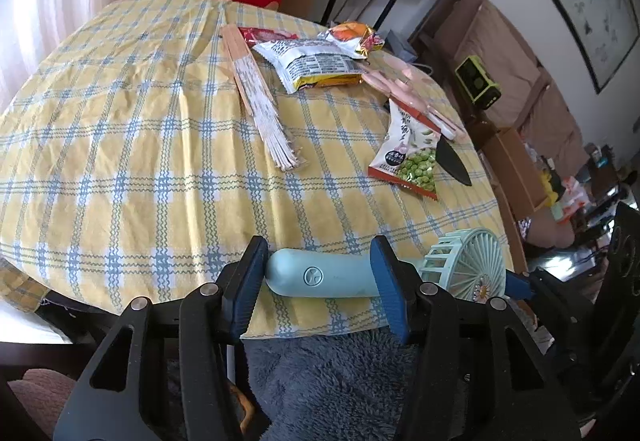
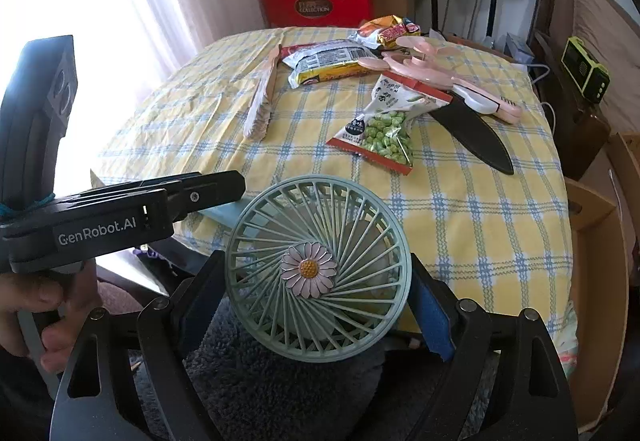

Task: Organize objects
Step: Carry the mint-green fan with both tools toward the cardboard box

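Here the left gripper (image 1: pixel 320 281) has its jaws part open astride the mint fan's (image 1: pixel 460 269) handle, pads apparently clear; the right gripper (image 2: pixel 316 305) jaws stand wide, flanking the fan head, contact unclear.

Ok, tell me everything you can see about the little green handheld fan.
The handheld fan is mint green, plastic-looking, with a smooth rounded handle bearing a round embossed button and a circular slatted cage with a pink daisy badge at its centre. It lies at the near edge of the checked tablecloth. The left gripper straddles the handle, pads not clearly pressing. The right gripper brackets the head, contact unclear.
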`<state>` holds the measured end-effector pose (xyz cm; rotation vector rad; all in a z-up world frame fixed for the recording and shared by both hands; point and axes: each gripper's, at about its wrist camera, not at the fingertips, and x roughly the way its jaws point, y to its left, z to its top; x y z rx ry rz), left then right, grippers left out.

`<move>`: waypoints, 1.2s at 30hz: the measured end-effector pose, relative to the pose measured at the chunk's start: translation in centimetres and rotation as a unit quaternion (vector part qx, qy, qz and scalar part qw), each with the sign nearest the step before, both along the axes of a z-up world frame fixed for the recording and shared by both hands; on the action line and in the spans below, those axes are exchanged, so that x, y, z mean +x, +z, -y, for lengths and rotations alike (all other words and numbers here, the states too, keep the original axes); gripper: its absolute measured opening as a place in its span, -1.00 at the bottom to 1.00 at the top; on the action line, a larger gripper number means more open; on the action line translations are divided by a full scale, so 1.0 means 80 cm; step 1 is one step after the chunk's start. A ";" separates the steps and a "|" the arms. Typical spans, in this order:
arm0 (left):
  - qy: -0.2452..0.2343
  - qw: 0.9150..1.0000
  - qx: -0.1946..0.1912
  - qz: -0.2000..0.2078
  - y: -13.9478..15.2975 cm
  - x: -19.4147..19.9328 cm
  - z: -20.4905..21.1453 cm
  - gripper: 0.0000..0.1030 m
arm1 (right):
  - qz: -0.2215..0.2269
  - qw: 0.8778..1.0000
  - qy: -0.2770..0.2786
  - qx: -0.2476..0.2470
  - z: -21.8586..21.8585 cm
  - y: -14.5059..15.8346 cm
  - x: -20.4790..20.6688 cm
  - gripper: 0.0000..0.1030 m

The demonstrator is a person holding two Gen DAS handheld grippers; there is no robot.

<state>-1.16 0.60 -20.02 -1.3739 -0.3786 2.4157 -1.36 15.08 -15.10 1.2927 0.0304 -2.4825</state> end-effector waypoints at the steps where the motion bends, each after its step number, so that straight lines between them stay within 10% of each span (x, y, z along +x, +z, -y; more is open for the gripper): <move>1: 0.001 1.000 -0.001 -0.002 0.002 0.001 0.000 -0.03 | -0.001 1.000 0.000 -0.001 -0.001 0.001 0.000 0.68; 36: 0.011 0.998 -0.026 -0.055 0.089 0.035 -0.017 -0.03 | -0.062 0.997 0.001 -0.043 -0.022 0.074 0.040 0.68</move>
